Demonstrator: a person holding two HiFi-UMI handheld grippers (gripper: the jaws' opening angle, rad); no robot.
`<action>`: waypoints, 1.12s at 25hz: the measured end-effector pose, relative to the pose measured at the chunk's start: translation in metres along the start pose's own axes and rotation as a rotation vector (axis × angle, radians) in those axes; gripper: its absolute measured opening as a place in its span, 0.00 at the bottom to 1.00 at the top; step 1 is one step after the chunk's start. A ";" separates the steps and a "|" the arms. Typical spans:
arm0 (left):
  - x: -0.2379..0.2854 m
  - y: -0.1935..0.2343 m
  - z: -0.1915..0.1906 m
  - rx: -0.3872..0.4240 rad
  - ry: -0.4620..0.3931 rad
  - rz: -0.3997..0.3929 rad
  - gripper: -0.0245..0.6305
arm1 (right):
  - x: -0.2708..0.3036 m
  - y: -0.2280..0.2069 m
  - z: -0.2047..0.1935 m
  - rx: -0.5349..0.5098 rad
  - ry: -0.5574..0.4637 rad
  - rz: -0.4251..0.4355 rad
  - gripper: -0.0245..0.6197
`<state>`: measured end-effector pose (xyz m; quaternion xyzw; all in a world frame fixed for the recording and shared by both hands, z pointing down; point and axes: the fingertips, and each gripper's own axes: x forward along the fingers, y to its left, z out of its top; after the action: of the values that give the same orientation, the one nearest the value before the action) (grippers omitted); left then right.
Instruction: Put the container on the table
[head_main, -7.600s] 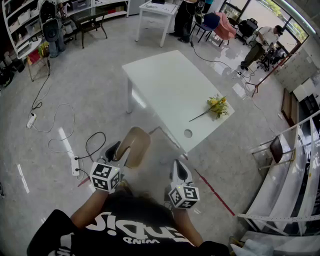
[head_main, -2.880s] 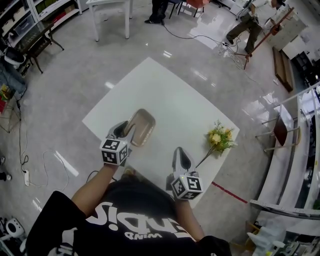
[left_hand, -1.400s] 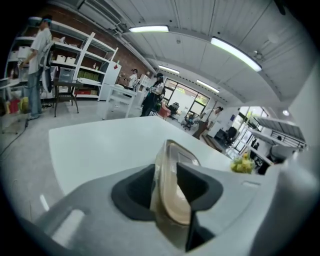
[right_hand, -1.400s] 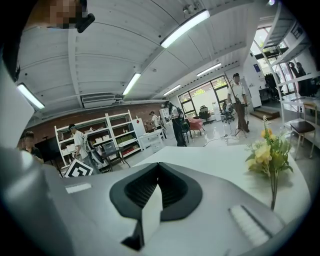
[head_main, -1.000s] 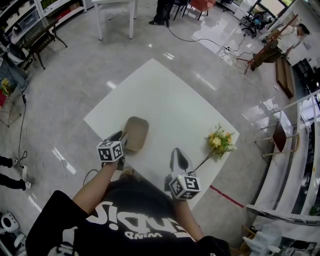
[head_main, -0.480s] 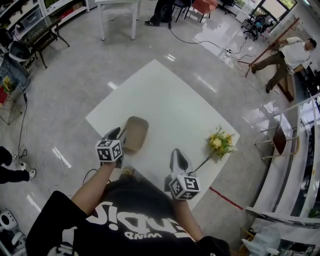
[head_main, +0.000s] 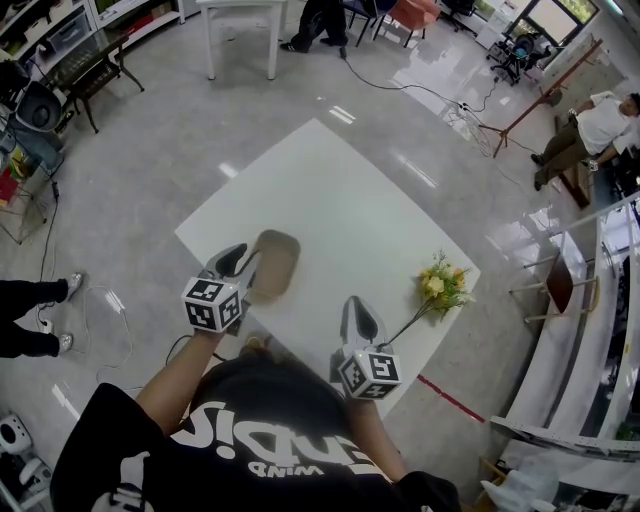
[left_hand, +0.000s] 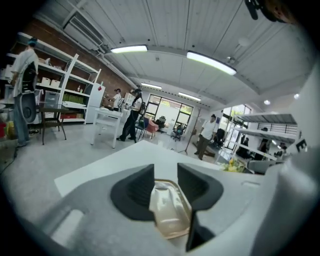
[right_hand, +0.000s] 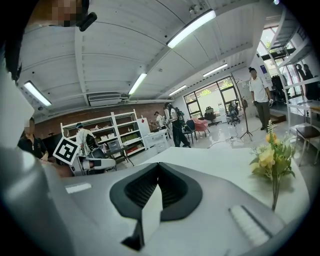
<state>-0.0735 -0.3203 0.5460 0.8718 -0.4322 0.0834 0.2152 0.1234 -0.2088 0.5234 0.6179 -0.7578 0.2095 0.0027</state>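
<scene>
While the left gripper (left_hand: 165, 175) clamps its jaws, just now closing slightly, on the near end of the one container (head_main: 272, 262), a glossy beige oblong tub with rounded corners held over the near-left part of the single white table (head_main: 340, 190), the right gripper (right_hand: 159, 170) is closed and empty, near one yellow flower sprig (head_main: 437, 285).

text log | person's black shirt (head_main: 270, 450): white print, seen upside down | small line reads "WIND" | larger letters only partly legible
</scene>
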 end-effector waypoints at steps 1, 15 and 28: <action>-0.004 -0.005 0.004 0.008 -0.008 -0.008 0.26 | -0.001 0.001 0.000 -0.004 0.000 0.003 0.04; -0.050 -0.040 0.022 0.164 -0.077 -0.038 0.18 | -0.005 0.009 0.004 -0.072 0.005 0.024 0.04; -0.054 -0.014 0.012 0.166 -0.097 0.057 0.04 | 0.004 0.006 0.004 -0.114 -0.013 0.011 0.04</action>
<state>-0.0965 -0.2793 0.5130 0.8769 -0.4584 0.0829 0.1184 0.1183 -0.2128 0.5191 0.6140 -0.7719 0.1620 0.0318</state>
